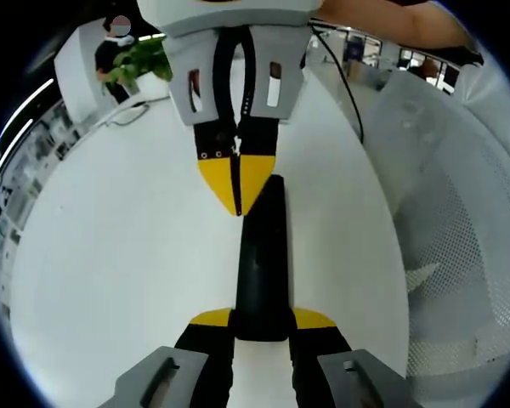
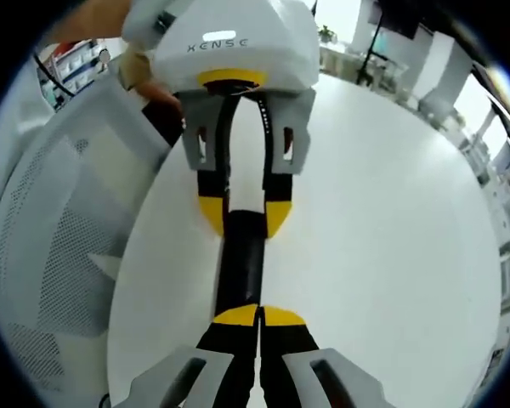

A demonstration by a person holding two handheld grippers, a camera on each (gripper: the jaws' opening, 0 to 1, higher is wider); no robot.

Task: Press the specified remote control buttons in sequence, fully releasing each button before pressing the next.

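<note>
**Left holds the remote, right tip on the buttons**

Largest first: 1 white table [image 1: 110, 272], filling centre and left of the left gripper view. 1 white mesh chair [image 2: 51, 255] sits at the left of the right gripper view. 1 green plant [image 1: 140, 59] sits upper left of the left gripper view.

1 black remote [image 1: 262, 263] lies centre frame, running top to bottom. Your left gripper [image 1: 262, 319] is clamped on its near end, bottom centre. Your right gripper [image 2: 259, 316] has its jaws together, tip resting on or just over the remote; contact can't be told.

To do the step well, imo: keep the left clamp steady, push straight down w/ the closed tip on 1 button, then lift fully clear before shifting. Which button is under the tip is too dark to tell. Keep the remote in both frames.
</note>
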